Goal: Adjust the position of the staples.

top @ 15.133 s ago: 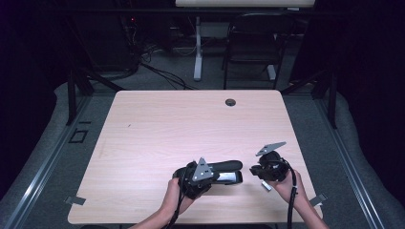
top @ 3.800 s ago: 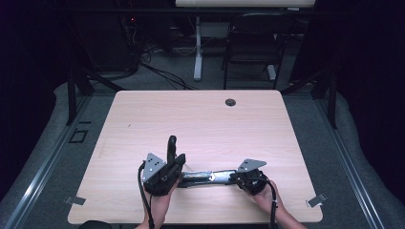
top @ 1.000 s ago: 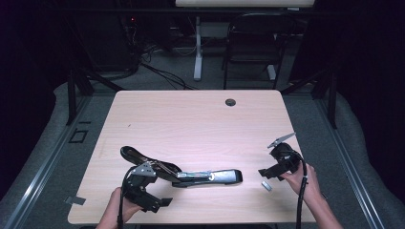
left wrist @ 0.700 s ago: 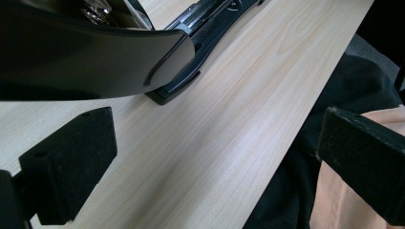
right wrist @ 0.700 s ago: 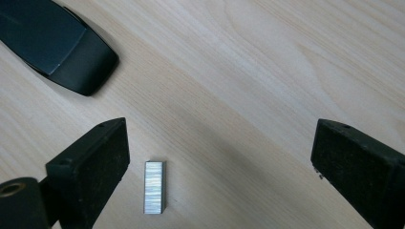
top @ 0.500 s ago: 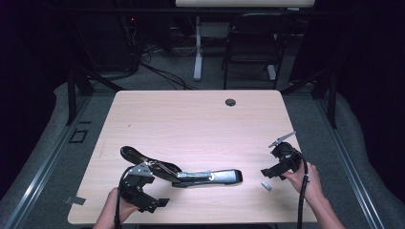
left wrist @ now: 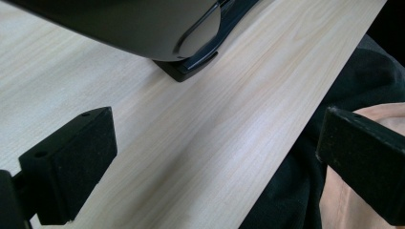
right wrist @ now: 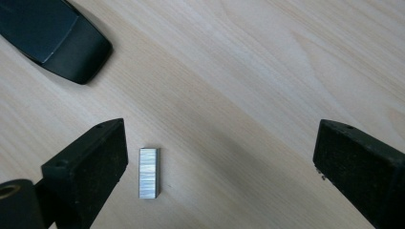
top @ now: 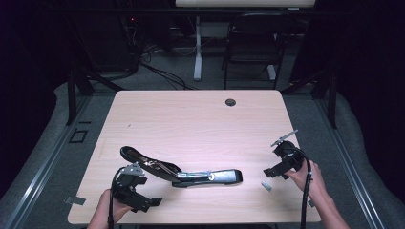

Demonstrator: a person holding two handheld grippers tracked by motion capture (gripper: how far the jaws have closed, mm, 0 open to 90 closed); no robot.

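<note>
My right gripper (top: 273, 172) hangs over the near right part of the table (top: 200, 124) with its jaws spread wide and nothing between them. Below it lies the strip of staples (right wrist: 148, 172), a short silvery block flat on the wood; in the right gripper view it sits just beside my left-hand jaw pad, apart from it, with its long axis running up and down that picture, roughly along the jaws. In the high view the strip (top: 266, 185) is a small pale bar, just short of the gripper and right of the stapler (top: 191, 174).

The stapler lies opened out near the front edge, its long axis running across the table from left to right. Its dark base points right toward the staples, well apart from them, with the metal channel bare in the middle; its curved top arm sweeps back to the left and tilts up.

My left gripper (top: 145, 202) sits at the near left corner by the table's edge, jaws also wide and empty. In the left gripper view the stapler's rounded black end (left wrist: 143, 28) looms just ahead of the jaws, untouched
</note>
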